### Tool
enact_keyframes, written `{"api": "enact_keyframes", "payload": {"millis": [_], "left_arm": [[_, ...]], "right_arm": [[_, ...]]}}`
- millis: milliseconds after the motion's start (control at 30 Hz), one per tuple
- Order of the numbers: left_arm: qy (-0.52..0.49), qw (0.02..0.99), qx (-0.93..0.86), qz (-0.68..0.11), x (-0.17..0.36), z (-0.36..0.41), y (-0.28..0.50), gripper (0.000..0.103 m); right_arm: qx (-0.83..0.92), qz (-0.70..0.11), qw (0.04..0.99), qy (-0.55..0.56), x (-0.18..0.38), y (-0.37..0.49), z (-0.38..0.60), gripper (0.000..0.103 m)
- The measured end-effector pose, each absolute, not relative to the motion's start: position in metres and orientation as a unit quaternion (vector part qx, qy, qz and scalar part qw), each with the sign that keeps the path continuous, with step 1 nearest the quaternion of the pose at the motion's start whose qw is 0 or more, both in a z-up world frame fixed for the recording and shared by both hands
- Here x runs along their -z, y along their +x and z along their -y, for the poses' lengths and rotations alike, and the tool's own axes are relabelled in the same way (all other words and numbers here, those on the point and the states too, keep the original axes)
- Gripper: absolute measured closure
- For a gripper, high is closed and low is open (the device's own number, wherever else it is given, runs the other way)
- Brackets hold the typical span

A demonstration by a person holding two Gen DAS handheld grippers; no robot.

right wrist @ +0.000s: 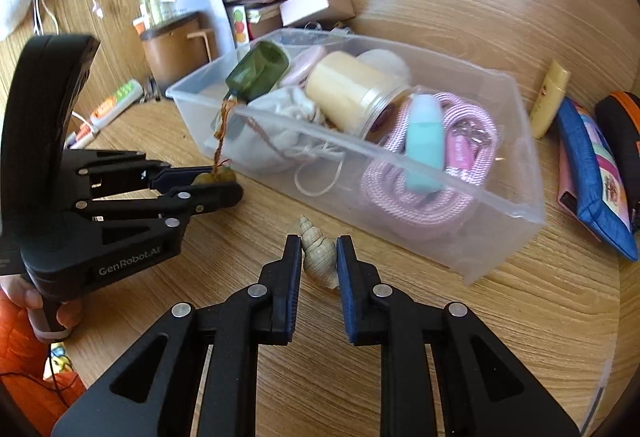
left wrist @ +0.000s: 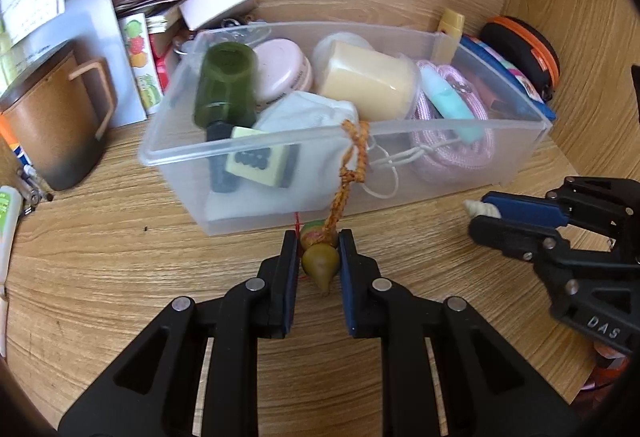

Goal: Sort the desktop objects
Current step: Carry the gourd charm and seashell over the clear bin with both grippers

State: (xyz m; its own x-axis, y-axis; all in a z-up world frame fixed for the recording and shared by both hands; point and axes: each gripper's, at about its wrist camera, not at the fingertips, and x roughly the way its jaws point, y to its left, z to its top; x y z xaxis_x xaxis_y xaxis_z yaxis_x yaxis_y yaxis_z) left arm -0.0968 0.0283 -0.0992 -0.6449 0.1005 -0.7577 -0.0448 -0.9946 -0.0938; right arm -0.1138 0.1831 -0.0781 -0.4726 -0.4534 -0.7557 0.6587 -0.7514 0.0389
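Two grips set, both just in front of the clear plastic bin [left wrist: 280,141] mid-worktop.
Left gripper [left wrist: 319,253] fingers pinch the olive gourd charm [left wrist: 320,262], right gripper [right wrist: 319,257] fingers pinch the beige spiral shell [right wrist: 318,257]; lift clear over the rim, minding the braided orange cord [left wrist: 352,157].

A bin [left wrist: 280,141] stands on the desk [left wrist: 120,237] and holds a bottle [left wrist: 224,85], a jar [left wrist: 368,85], a cloth pouch [left wrist: 308,117] and a coiled cord [right wrist: 420,189]. A braided cord [left wrist: 352,165] hangs over the bin's near wall, ending in a gourd charm [left wrist: 319,257] between the left gripper's [left wrist: 319,257] pads. A shell [right wrist: 318,257] sits between the right gripper's [right wrist: 319,261] pads (just before the bin). A mug [left wrist: 56,125] stands left of the bin; a zip case [left wrist: 524,53] lies right of it.
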Motion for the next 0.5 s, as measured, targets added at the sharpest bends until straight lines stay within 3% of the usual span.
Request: {"api": "enact_keyframes", "payload": {"millis": [500], "left_arm": [[-0.38, 0.057, -0.922, 0.047, 0.063, -0.025, -0.078, 0.085]], "right_arm": [[0.871, -0.109, 0.322, 0.354, 0.041, -0.106, -0.196, 0.087]]}}
